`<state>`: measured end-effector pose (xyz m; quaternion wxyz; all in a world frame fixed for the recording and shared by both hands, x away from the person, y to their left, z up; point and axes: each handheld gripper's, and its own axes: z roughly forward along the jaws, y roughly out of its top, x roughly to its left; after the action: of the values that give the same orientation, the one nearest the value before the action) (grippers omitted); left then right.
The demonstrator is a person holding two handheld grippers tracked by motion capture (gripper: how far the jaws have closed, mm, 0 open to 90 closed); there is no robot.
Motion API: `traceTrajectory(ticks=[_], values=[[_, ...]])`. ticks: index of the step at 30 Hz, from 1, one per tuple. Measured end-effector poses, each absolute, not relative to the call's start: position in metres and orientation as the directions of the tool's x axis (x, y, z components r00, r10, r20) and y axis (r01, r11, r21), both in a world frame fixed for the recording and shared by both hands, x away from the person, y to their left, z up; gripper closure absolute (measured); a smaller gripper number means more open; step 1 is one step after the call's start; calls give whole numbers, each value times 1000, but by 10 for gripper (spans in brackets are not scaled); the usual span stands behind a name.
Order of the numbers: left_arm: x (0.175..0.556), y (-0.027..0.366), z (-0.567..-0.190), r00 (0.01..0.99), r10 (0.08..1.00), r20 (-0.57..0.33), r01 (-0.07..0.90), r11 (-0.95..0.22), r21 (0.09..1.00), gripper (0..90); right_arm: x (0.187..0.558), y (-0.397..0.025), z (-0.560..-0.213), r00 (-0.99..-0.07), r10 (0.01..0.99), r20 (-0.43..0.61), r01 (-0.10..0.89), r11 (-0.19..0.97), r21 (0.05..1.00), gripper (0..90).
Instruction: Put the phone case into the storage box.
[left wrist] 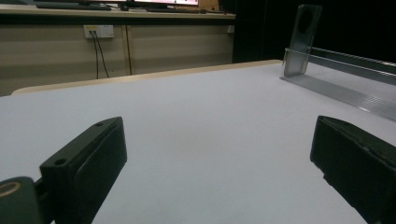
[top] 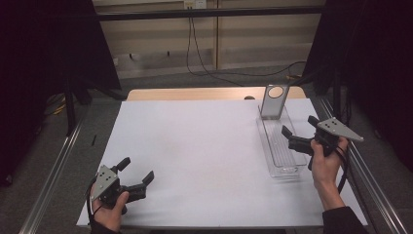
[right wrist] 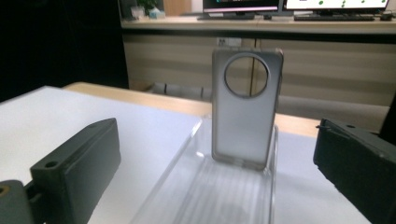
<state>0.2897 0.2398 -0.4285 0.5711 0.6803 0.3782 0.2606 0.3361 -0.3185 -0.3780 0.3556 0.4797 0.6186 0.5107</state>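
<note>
A grey phone case (top: 273,101) with a round camera hole stands upright at the far end of a clear plastic tray (top: 280,158) on the right of the white table top. My right gripper (top: 299,126) hovers open beside the tray's right wall, a hand around its grip. In the right gripper view the phone case (right wrist: 246,112) rises straight ahead inside the tray (right wrist: 219,198), beyond the open right gripper (right wrist: 217,135). My left gripper (top: 137,169) rests open near the front left corner, nothing between its jaws. From the left gripper (left wrist: 219,140), the case (left wrist: 302,39) and tray (left wrist: 345,88) lie far right.
A white sheet (top: 195,151) covers the table, with a strip of wood (top: 195,93) showing at the far edge. Metal rails (top: 53,170) run along both sides. Black curtains flank the table, and cables (top: 204,68) lie on the floor behind.
</note>
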Motion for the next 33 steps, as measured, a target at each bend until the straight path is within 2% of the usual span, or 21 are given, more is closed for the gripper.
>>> traceTrajectory(ticks=[7,33], values=[[289,241,-427,584,809,-70,209,-67,976,33,326,-320,-385,-278,959,59,263,17,965,1],[286,242,-428,565,823,-62,209,-70,975,31,272,-327,-410,-263,961,83,259,-13,966,0]])
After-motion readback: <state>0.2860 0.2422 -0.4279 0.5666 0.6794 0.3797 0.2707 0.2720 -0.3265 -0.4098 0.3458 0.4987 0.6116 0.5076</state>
